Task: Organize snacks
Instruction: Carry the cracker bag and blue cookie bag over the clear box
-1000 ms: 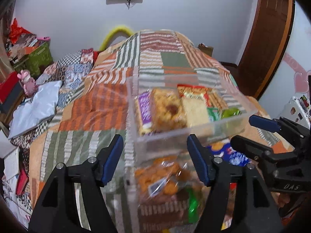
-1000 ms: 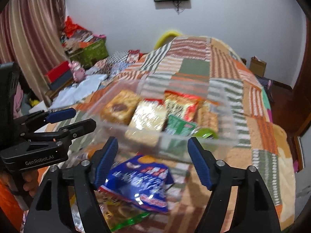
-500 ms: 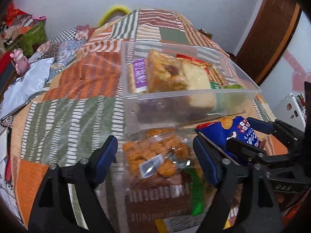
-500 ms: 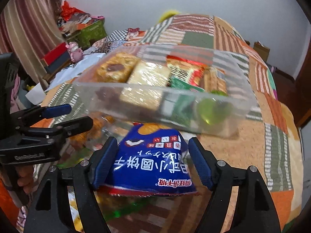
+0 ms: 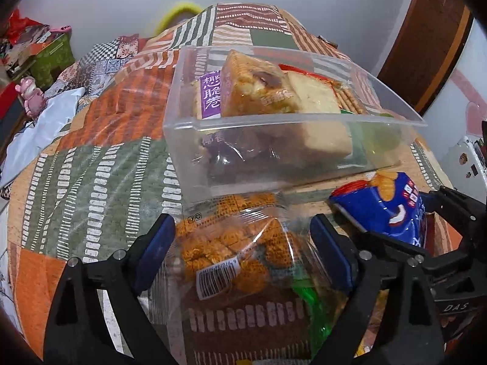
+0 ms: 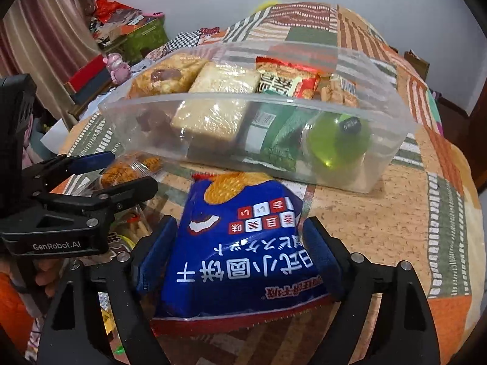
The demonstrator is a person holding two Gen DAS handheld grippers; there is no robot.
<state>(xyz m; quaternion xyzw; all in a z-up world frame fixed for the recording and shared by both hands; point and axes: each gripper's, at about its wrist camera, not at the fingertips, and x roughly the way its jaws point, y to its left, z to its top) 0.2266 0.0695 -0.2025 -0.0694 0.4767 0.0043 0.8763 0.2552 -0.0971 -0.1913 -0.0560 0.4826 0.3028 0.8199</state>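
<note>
Patchwork bedspread (image 6: 380,213), blue snack bag (image 6: 243,243) between opening right jaws.

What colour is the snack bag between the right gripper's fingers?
Blue with a red edge; right wrist view shows it best.

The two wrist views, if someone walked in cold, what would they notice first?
Probably the blue snack bag lying between the right gripper fingers, whose jaws are opening. Just behind it on the patchwork bedspread sits a clear plastic bin packed with snacks. In the left view, a clear pack of orange crackers lies between the left gripper fingers, also opening.
</note>
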